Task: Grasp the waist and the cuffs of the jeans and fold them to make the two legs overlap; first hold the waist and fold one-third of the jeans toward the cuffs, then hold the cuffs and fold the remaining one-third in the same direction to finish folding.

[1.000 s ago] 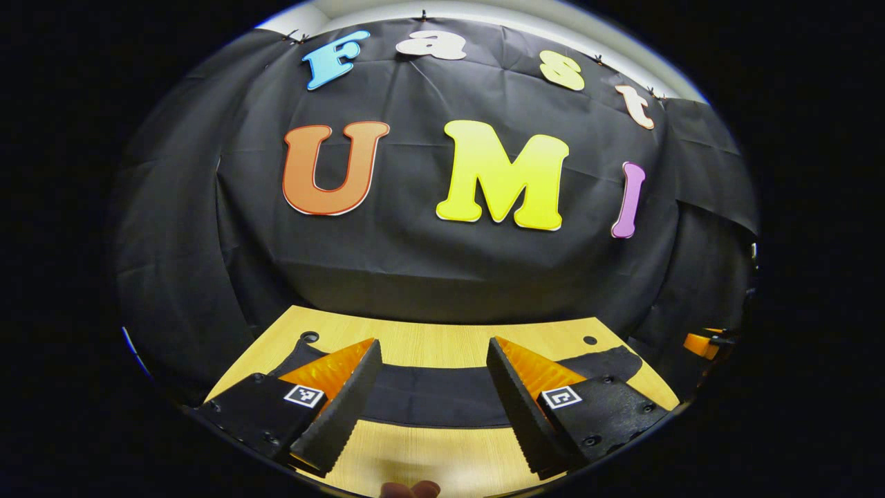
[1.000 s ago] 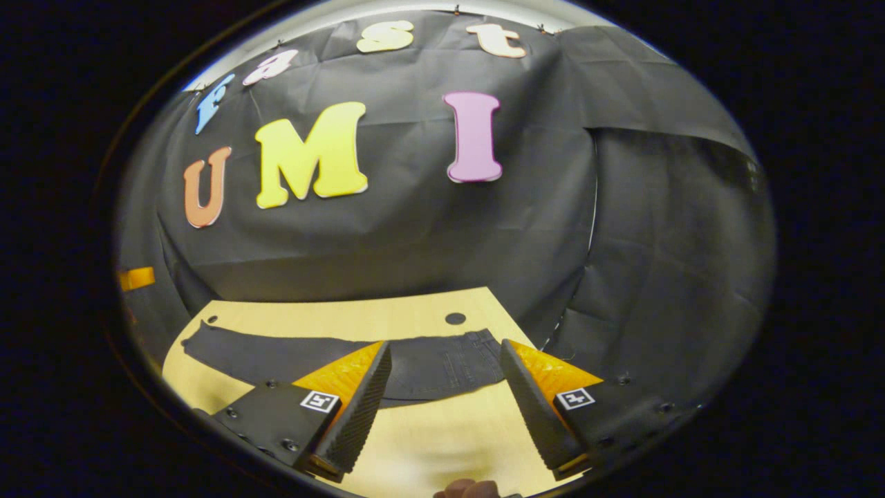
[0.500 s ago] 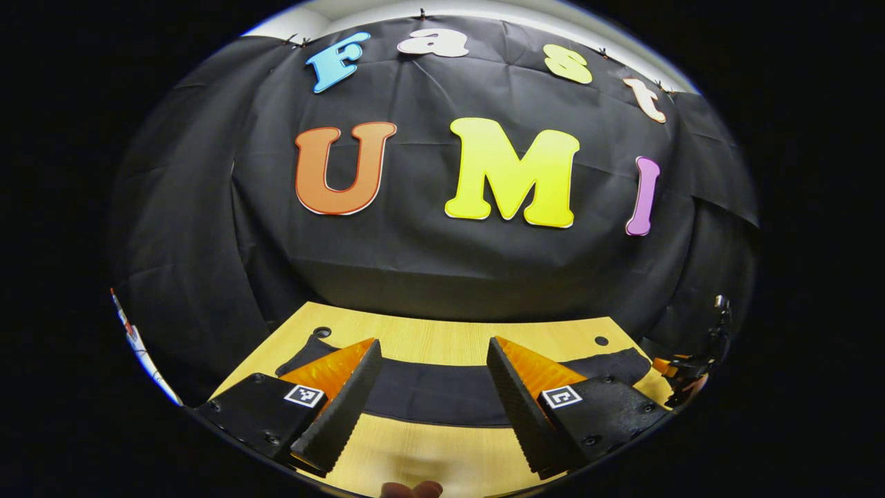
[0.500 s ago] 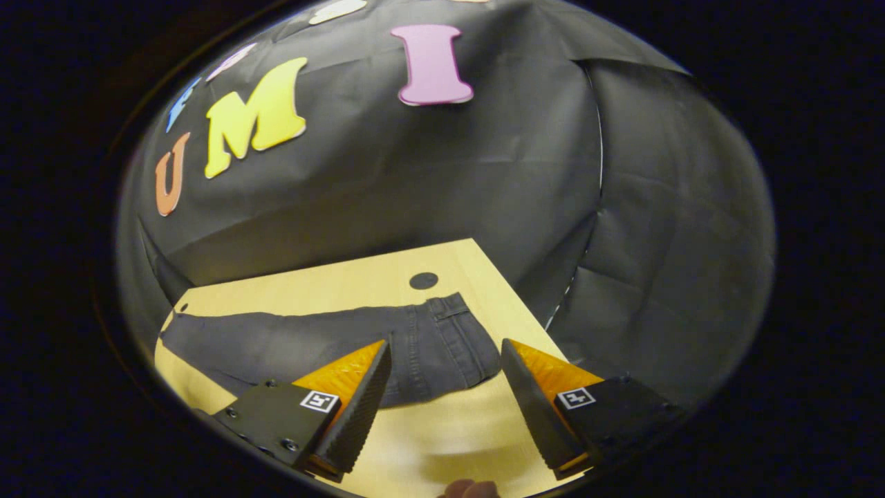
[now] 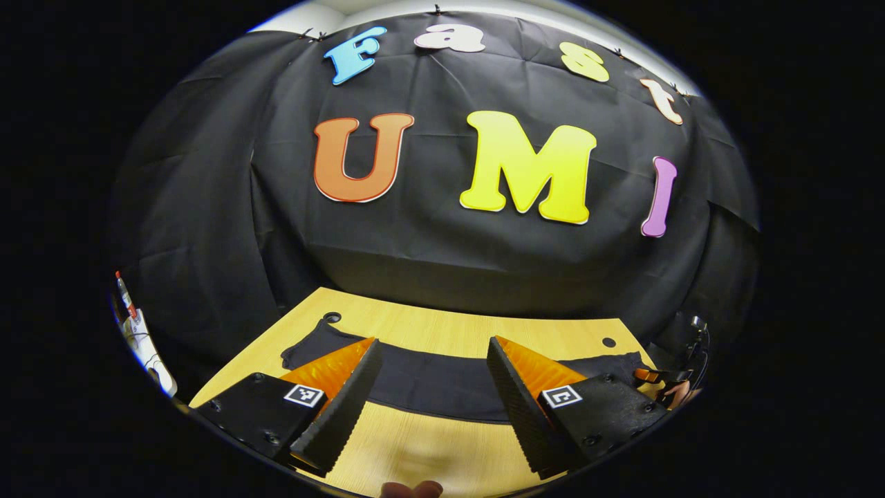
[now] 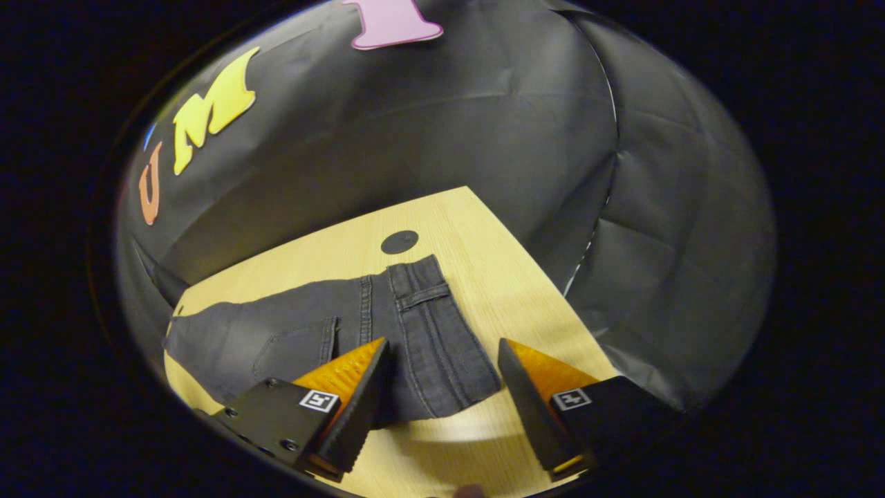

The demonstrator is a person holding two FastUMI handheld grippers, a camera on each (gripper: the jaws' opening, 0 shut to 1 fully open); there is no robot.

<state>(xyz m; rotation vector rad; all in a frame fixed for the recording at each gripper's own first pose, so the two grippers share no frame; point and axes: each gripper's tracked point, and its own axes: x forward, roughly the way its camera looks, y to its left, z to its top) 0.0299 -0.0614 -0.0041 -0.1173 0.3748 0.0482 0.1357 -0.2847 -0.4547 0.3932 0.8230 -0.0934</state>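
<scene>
Dark grey jeans (image 6: 359,332) lie flat across the light wooden table (image 6: 498,256), legs overlapped. Their waist (image 6: 442,339) with a belt loop is at the right end, just beyond my right gripper (image 6: 442,415), which is open and hovers over the waist's near corner. In the left gripper view the jeans (image 5: 429,380) run as a dark band across the table, with the cuffs (image 5: 311,346) at the left end. My left gripper (image 5: 429,404) is open above the near edge of the legs, holding nothing.
Table holes sit near the waist (image 6: 399,241) and near the cuffs (image 5: 332,317). The table's right edge drops off close to the waist. The other gripper (image 5: 674,380) shows at the far right of the left gripper view. Black cloth walls surround the table.
The right gripper has tilted down and moved in over the waist, which now looms larger. The left gripper has shifted slightly, and the cuffs have come further into view.
</scene>
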